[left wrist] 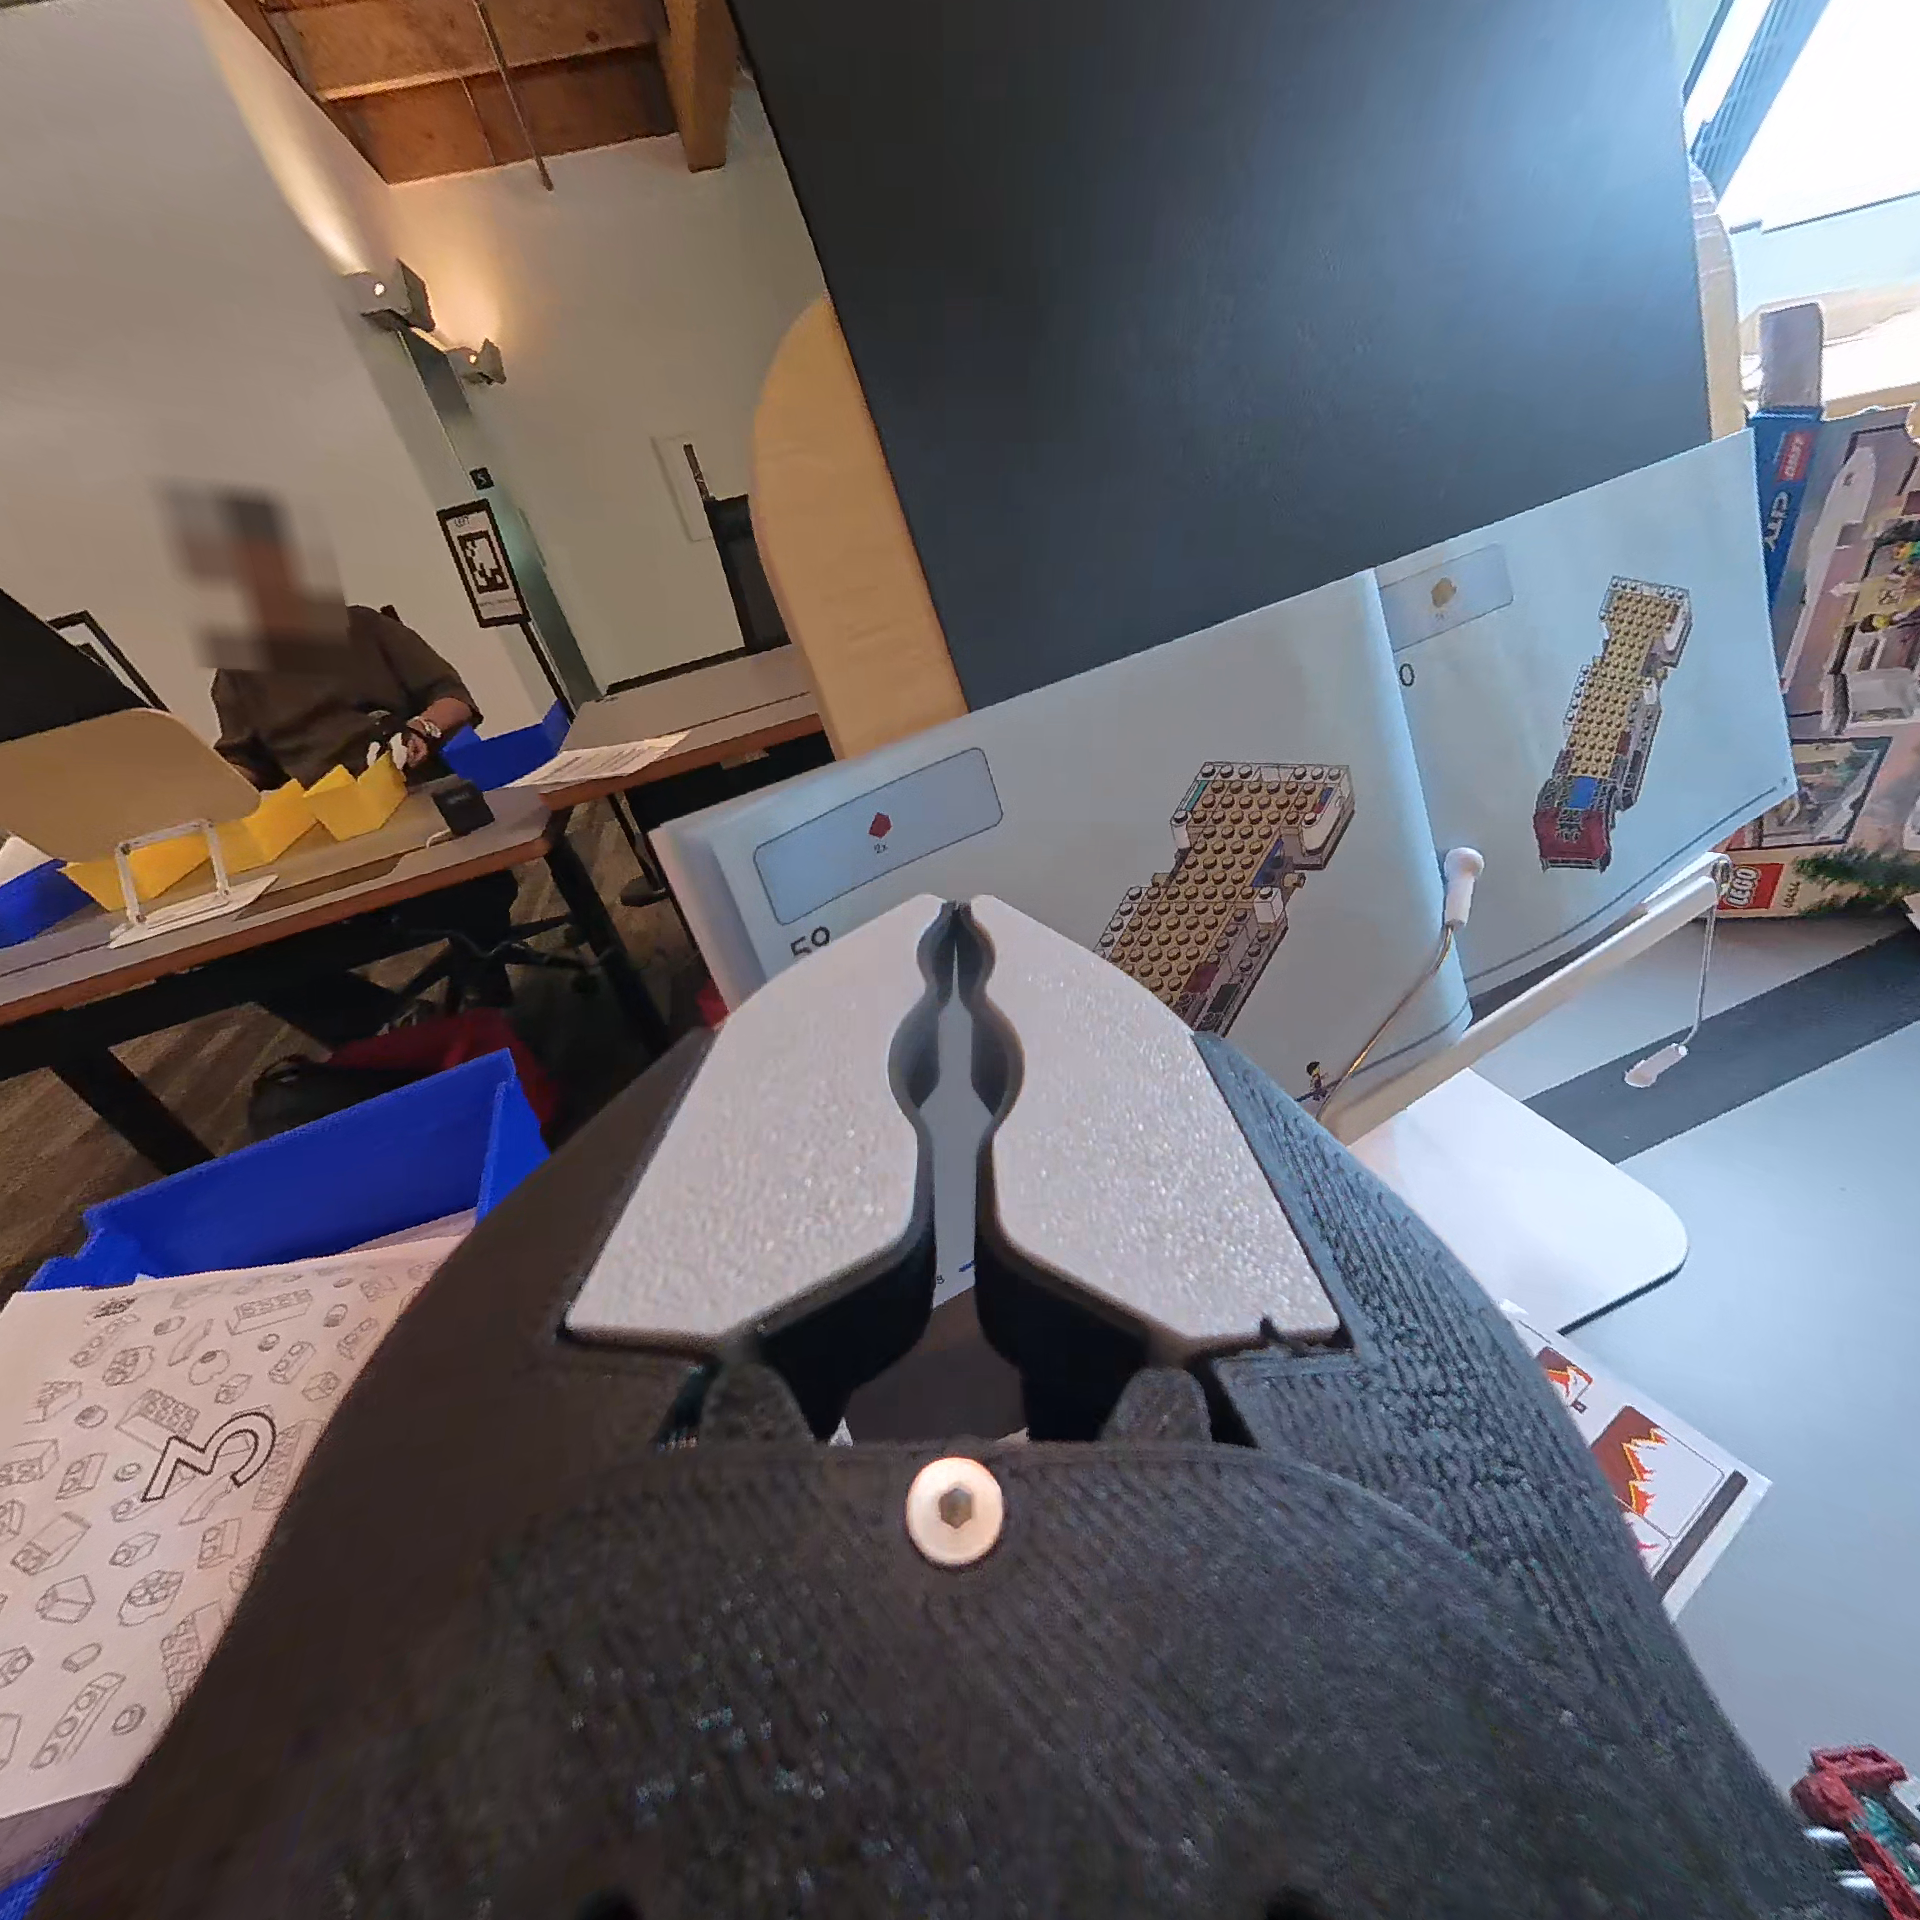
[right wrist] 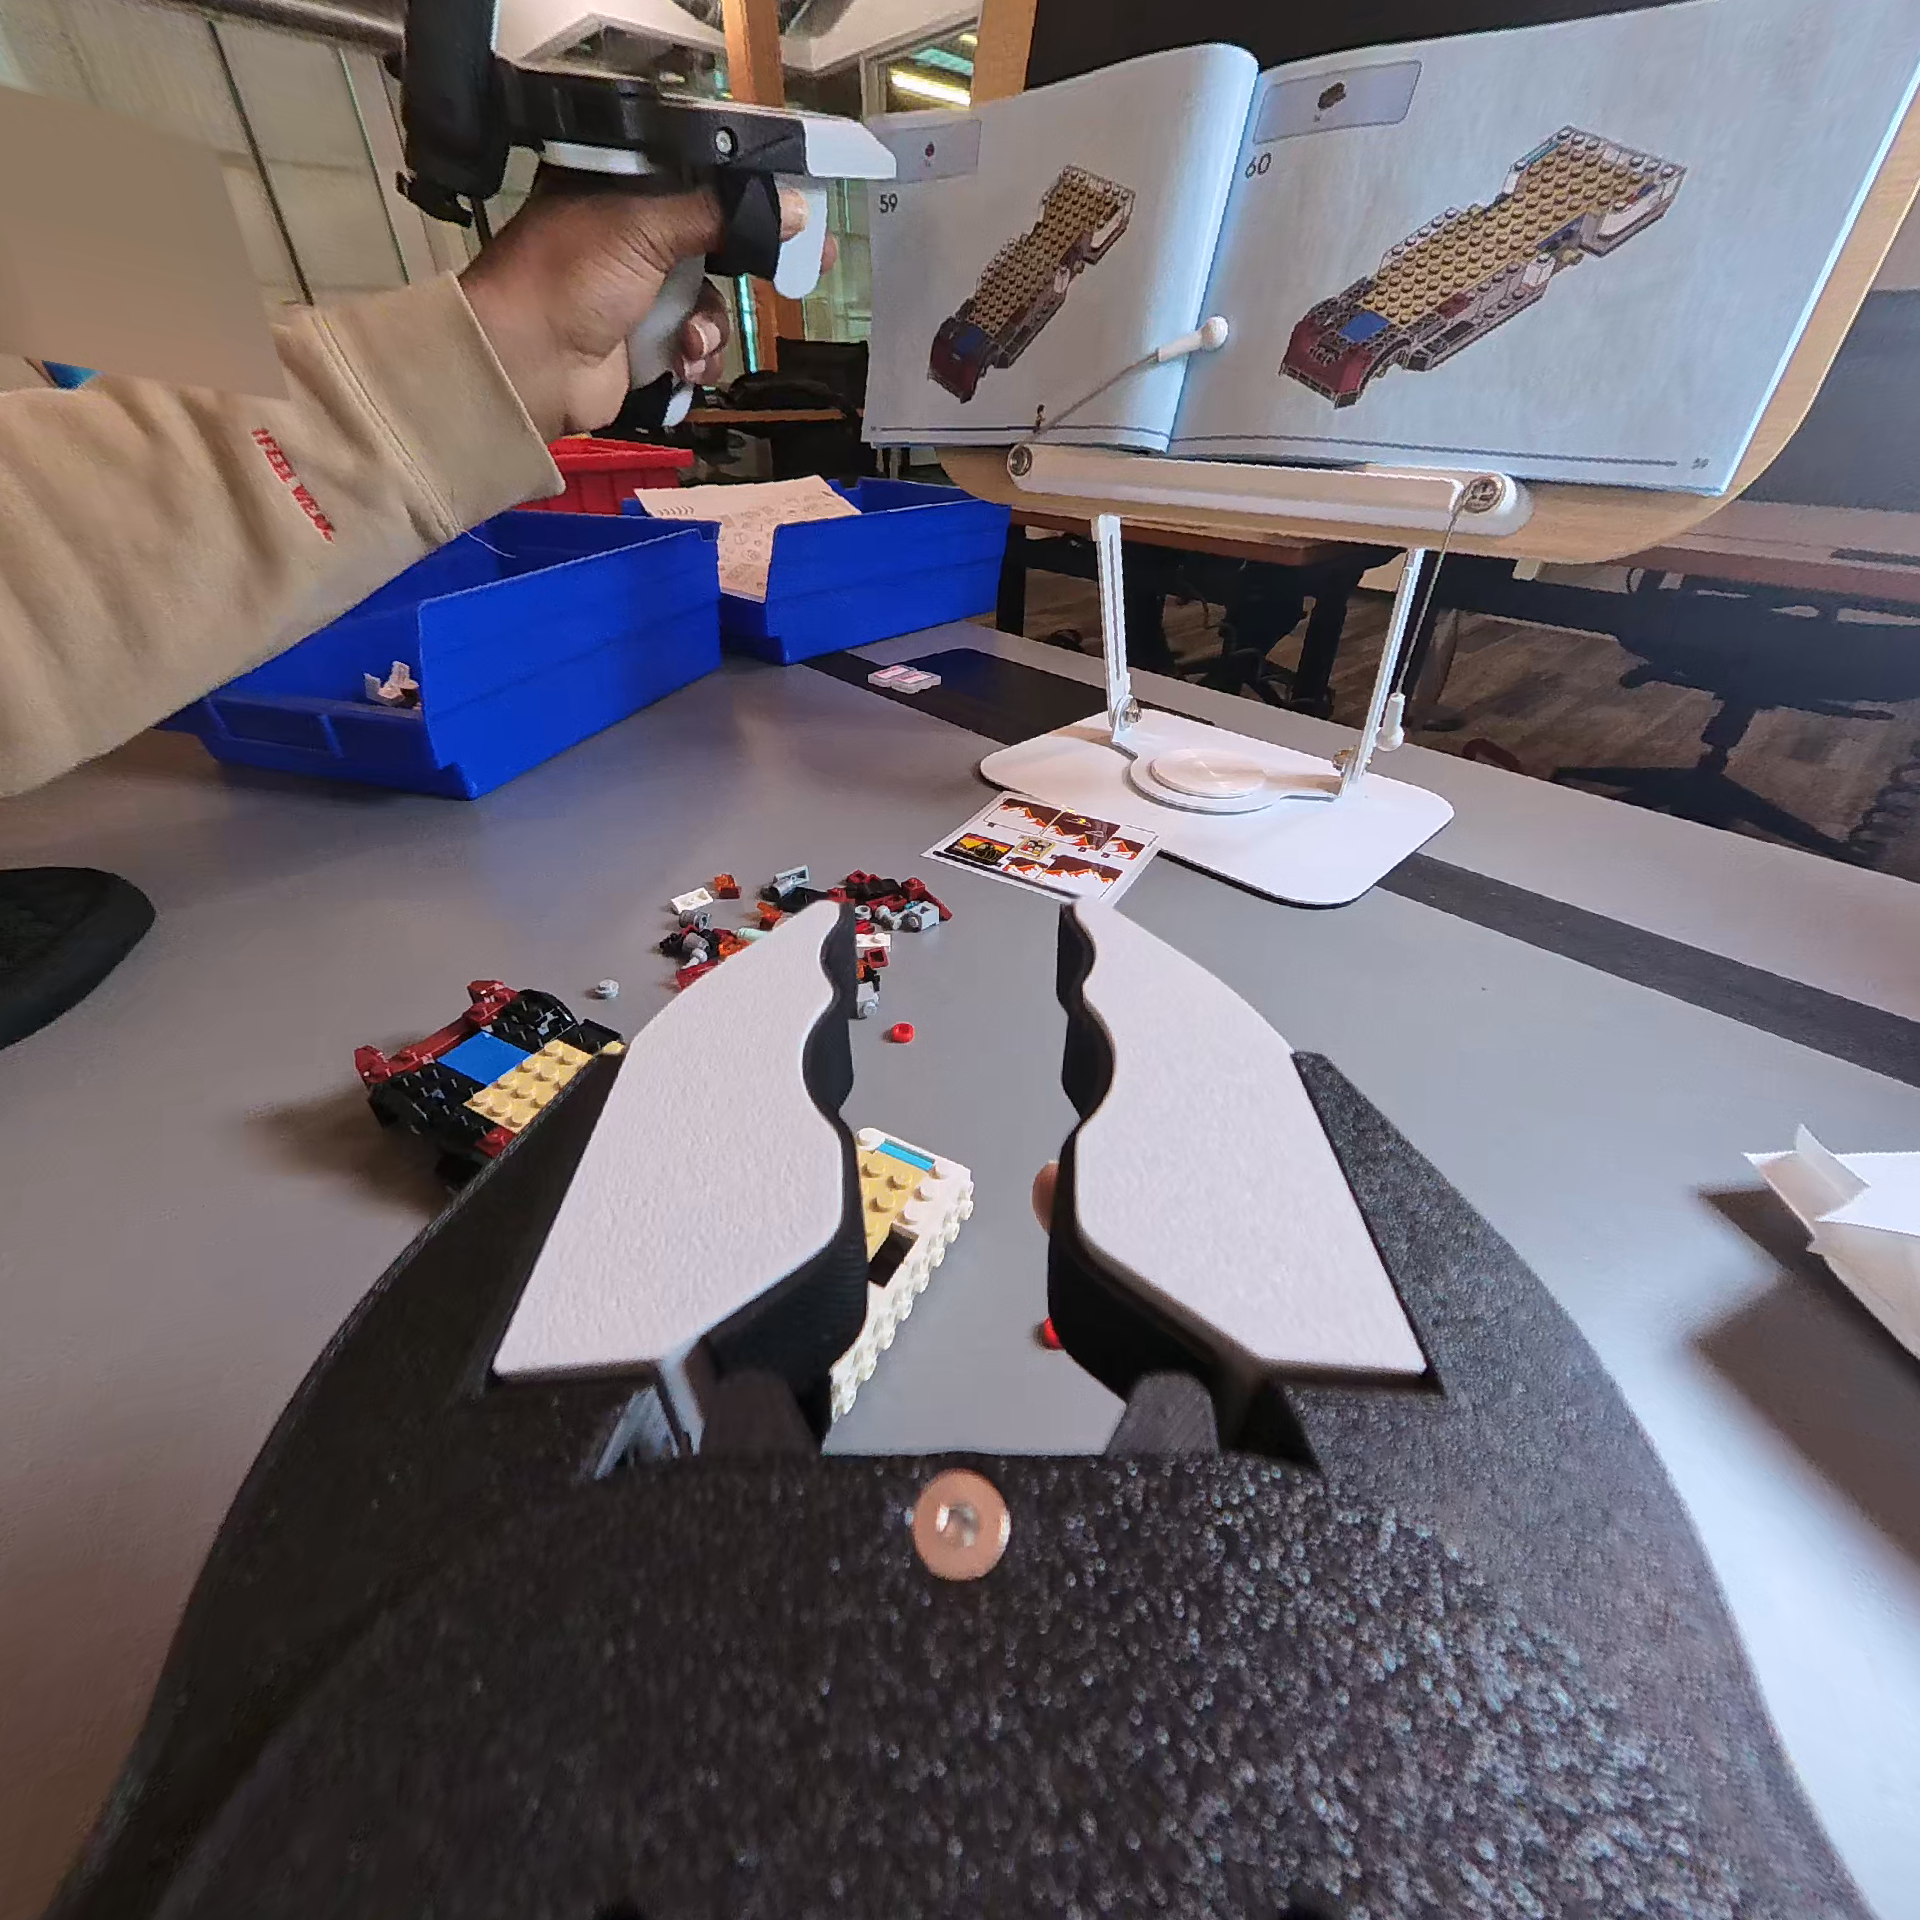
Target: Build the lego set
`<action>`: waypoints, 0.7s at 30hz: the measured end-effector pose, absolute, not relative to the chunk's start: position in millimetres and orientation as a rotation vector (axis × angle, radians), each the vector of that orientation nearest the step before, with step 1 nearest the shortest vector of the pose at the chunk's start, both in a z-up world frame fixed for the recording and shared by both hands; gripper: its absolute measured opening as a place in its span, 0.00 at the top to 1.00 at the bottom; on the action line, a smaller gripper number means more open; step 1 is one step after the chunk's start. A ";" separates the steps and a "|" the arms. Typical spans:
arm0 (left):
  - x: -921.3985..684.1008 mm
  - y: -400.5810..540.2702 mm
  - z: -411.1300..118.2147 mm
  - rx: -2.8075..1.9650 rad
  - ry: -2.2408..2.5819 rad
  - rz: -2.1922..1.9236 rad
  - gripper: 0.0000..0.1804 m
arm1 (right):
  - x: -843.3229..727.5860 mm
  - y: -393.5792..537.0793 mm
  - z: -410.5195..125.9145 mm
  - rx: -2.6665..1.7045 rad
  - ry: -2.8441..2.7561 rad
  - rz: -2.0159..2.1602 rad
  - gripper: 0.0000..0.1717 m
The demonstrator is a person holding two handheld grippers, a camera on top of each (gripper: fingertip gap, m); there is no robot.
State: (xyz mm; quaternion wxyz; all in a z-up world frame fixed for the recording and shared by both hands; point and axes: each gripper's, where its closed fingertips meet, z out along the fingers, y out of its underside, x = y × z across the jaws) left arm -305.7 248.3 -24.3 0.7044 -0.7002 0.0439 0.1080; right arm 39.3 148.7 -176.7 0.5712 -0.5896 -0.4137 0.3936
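Two grippers show here. The left gripper (left wrist: 958, 910) is held up in the air in front of an open instruction booklet (left wrist: 1226, 790) propped on a white stand (right wrist: 1226, 800); its fingertips meet with nothing between them. In the right wrist view a hand (right wrist: 603, 301) in a beige sleeve (right wrist: 260, 520) grips its handle, high above the blue bins (right wrist: 540, 665) at the far left of the grey table (right wrist: 1507, 1091).

The right gripper (right wrist: 956, 925) hovers low over the table with its jaws apart and nothing between the fingertips. Just beyond its left fingertip lies a pile of small loose bricks (right wrist: 800, 914) in dark red, black, grey and orange, and a small round red piece (right wrist: 901, 1032) sits alone on the table near that finger. A partly built brick model (right wrist: 488, 1081), dark red and black with a blue tile and tan studs, lies to the left, running under the left finger; its white and tan part shows between the fingers, lower down. A sticker sheet (right wrist: 1044, 847) lies past the fingertips, touching the base of the stand. Folded white paper (right wrist: 1849, 1226) lies at the right edge.
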 end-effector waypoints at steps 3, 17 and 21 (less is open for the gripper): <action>-306.0 247.8 -26.5 -1.560 0.093 0.228 1.00 | 39.1 149.7 -178.2 -1.392 -0.969 0.924 0.78; -190.3 192.8 -161.9 -2.031 0.681 -0.309 0.93 | 39.6 148.0 -177.5 -1.388 -0.978 0.921 0.79; -162.8 155.4 -229.9 -2.195 0.939 -0.302 0.91 | 38.0 146.4 -178.0 -1.389 -0.986 0.928 0.79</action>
